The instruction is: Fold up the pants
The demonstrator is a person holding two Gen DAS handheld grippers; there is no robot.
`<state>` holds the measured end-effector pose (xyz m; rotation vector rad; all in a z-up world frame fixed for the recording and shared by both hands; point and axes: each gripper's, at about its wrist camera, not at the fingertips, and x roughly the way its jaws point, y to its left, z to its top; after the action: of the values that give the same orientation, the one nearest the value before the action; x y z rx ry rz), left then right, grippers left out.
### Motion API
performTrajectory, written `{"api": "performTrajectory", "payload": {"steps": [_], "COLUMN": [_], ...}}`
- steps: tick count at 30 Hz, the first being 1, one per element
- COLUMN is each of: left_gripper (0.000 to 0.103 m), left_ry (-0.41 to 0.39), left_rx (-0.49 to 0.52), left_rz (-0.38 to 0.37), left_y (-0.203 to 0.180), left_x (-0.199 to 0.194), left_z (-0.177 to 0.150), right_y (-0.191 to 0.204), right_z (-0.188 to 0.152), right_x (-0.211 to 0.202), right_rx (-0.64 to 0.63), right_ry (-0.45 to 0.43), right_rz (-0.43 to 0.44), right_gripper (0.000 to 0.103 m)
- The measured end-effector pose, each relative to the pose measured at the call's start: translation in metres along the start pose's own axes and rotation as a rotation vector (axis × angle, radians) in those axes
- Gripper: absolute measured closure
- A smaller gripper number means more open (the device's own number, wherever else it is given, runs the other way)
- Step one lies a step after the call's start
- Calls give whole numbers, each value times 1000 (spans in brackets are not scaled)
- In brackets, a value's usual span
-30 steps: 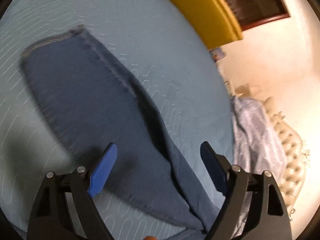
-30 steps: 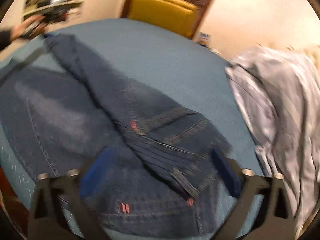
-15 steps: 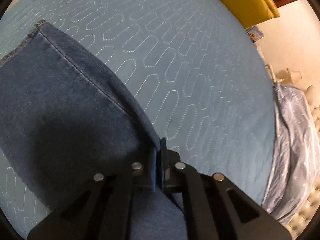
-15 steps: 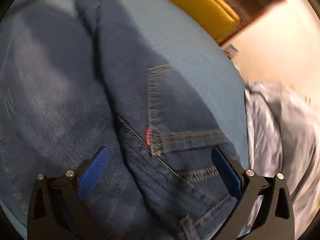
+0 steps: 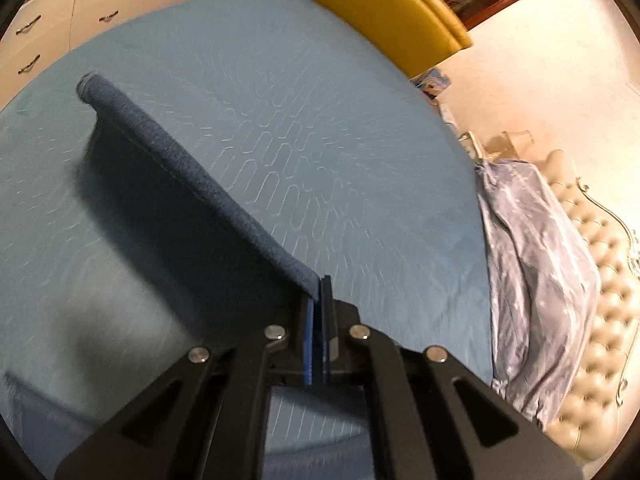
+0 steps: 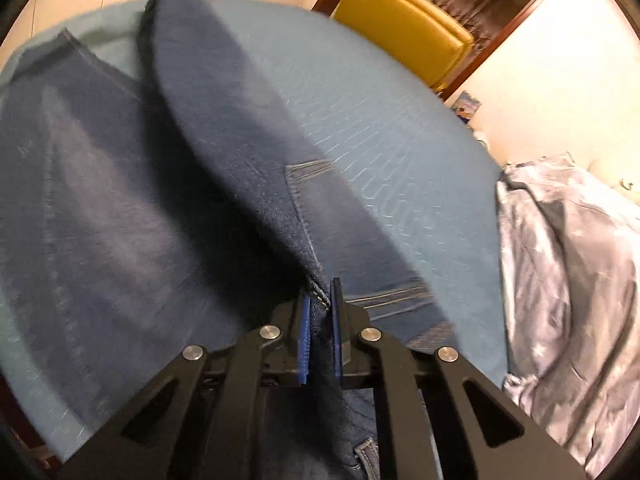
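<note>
- Dark blue denim pants lie across a light blue quilted bedspread, one leg raised off it.
- The left gripper, at 6 o'clock in its view, is clamped on the edge of a lifted leg, which runs toward 10 o'clock.
- The right gripper is pinched on thick fabric near a back pocket.
- The denim looks heavy and soft, sagging between holds; seams and hems seem the firmest places to grip.
- A yellow chair stands at 1 o'clock.
</note>
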<state>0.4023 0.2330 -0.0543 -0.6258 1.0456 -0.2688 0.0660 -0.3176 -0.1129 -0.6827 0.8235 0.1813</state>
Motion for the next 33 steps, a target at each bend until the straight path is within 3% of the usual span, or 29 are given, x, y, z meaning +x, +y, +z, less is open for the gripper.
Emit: {"api": "performTrajectory", "payload": {"steps": [3, 7, 11, 13, 14, 15, 16, 17, 18, 22, 26, 29, 33], "left_gripper": [100, 100, 100, 99, 95, 84, 72, 66, 64, 61, 61, 60, 55], "left_ry": [-27, -31, 1, 6, -13, -24, -33, -46, -60, -150, -234, -146, -54], "left_rx": [3, -4, -78, -132, -147, -152, -175, -202, -211, -291, -466, -548, -523], "left_rz": [-32, -26, 0, -24, 9, 21, 3, -21, -28, -84, -164, -222, -304], "left_y": [5, 44, 104, 132, 144, 154, 165, 173, 178, 216, 263, 280, 262], "left_x": [-44, -96, -100, -89, -88, -88, -93, -100, -105, -140, -157, -142, -118], "left_z": [-40, -134, -230, -263, -275, -284, -294, -300, -302, -285, -257, -252, -267], "right_y": [8, 15, 41, 44, 44, 40, 35, 31, 27, 13, -3, -5, -3], "right_z": [-17, -59, -97, -109, -115, -118, -122, -127, -133, -153, -189, -203, -200], "right_x": [-34, -57, -51, -44, -43, -42, -44, -50, -56, -69, -75, -73, -65], "right_rx": [22, 90, 176, 280, 325, 372, 422, 493, 554, 762, 1150, 1279, 1320], "right_ry": [-17, 12, 78, 97, 100, 102, 101, 98, 88, 80, 24, 43, 55], "right_rz": [9, 69, 137, 153, 157, 160, 158, 151, 142, 182, 295, 286, 295], "right_gripper": [96, 96, 95, 88, 84, 74, 52, 37, 15, 14, 13, 13, 12]}}
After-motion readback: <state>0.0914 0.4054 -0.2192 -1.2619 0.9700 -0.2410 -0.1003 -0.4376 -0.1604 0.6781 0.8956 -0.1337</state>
